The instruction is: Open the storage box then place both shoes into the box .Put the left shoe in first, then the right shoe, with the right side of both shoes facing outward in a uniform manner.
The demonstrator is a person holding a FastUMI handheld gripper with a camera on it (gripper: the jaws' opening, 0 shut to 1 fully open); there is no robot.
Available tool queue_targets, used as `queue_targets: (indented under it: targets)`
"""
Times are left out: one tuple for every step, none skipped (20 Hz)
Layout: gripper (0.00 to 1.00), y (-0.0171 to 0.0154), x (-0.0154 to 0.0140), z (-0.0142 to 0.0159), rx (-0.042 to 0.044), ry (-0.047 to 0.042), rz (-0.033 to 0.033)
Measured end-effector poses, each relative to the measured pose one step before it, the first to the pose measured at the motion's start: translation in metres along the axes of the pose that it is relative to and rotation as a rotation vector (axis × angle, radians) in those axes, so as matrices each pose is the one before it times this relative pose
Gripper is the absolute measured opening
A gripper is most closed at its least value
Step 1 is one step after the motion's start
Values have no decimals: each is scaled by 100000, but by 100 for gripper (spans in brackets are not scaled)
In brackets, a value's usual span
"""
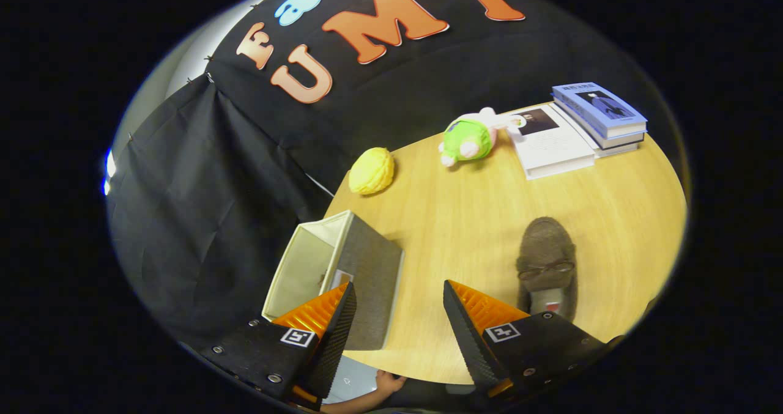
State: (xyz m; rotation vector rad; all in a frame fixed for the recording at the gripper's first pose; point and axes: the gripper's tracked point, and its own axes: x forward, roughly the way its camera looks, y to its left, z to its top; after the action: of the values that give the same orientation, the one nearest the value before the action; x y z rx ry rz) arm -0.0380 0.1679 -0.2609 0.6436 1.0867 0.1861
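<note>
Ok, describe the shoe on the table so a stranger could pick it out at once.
Start at the wooden table. The open fingers of the gripper hold nothing; just beyond one of them lies the shoe, a dark brown fuzzy loafer with a metal bar across its top. It is far darker than the storage box.

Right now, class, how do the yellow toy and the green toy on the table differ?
The yellow toy is one colour and roundish with a bumpy surface; the green toy is green with pale parts sticking out. The yellow toy lies nearer the open box; the green toy lies next to the books. Both rest on the table, far beyond the open gripper, which holds nothing.
</note>
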Motion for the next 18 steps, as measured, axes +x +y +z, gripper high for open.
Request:
queue_targets:
  targets:
    - [86,-1492,-177,-74,26,-623,-2472]
    - [85,-1550,-171,-62,-48,-844,-2577]
    - [86,-1545,-154,-246,-295,-290,-3034]
    - [85,-1472,6,-131,-224,28,-2798]
    - [86,-1247,-49,-277,-4,214,-2145]
    - [86,-947,85,-189,277,220,-1633]
    - [86,-1056,131,-453,148,543,-1547]
    - [86,-716,286,-348,-253,514,-982]
    - [86,-793,221,-491,-577,1099,-1307]
    - [86,-783,382,-492,-819,1074,-1465]
    - [86,-910,302,-604,-832,1798,-1612]
    - [86,-689,498,-494,-276,1238,-1605]
    - [86,-744,525,-296,210,1173,-2077]
    - [86,-653,546,-164,223,575,-1746]
    - [86,-487,442,-132,-255,645,-1387]
    - [86,-471,466,-90,-234,477,-1336]
    - [86,-486,409,-91,-392,720,-1364]
    - [86,-477,478,17,142,284,-1551]
